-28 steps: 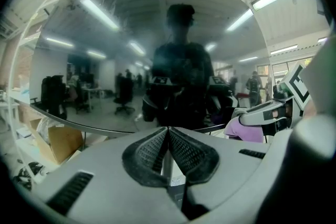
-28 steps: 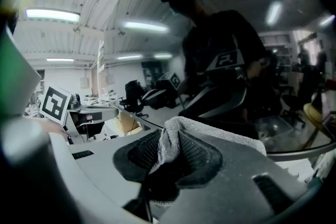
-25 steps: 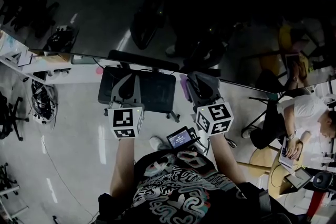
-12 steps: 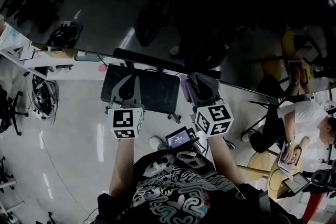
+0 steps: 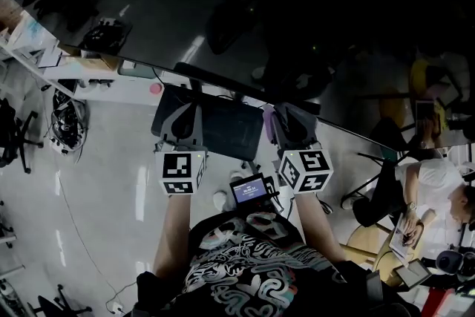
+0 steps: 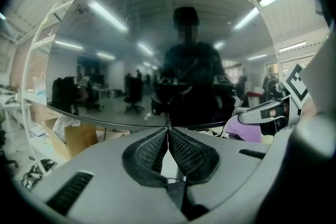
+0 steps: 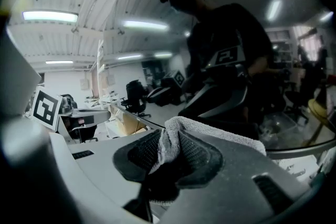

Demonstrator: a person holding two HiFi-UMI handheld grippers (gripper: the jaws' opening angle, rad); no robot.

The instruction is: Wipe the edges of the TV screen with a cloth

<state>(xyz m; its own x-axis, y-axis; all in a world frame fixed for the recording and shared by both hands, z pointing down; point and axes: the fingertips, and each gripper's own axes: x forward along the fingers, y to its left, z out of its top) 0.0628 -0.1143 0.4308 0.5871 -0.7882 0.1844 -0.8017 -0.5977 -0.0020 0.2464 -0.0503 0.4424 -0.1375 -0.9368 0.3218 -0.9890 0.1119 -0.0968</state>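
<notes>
Cloth (image 7: 219, 131) is pinched tight in the right gripper (image 7: 169, 136), up against the TV screen's (image 5: 312, 11) lower edge. That edge runs sideways across both grippers. Left gripper (image 6: 168, 131) is pressed together on nothing, just below the edge.

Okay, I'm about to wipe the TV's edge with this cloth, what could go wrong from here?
1. The cloth sits bunched in the jaws of the right gripper, barely past the tips, so bare plastic might scrape the TV screen.
2. The left gripper is shut, empty and pointed at the screen's lower edge. It could knock the glass.
</notes>
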